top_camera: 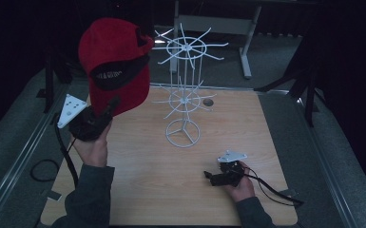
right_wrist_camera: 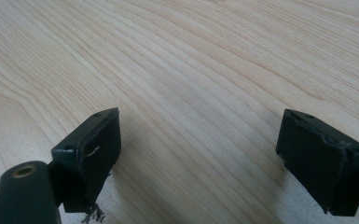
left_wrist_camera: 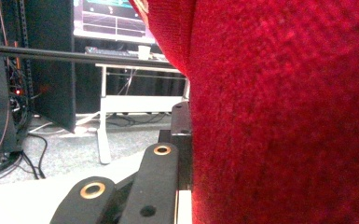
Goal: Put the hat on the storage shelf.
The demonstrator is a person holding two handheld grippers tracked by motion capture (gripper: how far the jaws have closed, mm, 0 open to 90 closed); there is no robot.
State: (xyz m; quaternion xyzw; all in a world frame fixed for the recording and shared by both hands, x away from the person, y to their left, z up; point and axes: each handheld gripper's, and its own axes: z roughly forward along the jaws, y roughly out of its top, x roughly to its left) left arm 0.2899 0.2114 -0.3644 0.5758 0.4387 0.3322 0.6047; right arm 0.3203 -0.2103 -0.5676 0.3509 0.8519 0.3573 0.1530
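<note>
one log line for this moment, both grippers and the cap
left hand-held gripper: shut on red cap, held up | right hand-held gripper: open, low over table | white wire rack: bare

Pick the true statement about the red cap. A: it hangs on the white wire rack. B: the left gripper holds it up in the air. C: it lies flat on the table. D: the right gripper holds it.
B: the left gripper holds the red cap raised above the table, left of the white wire rack.

A light wooden table [top_camera: 152, 190] bears a white wire rack [top_camera: 183, 102], perhaps a display stand.
</note>
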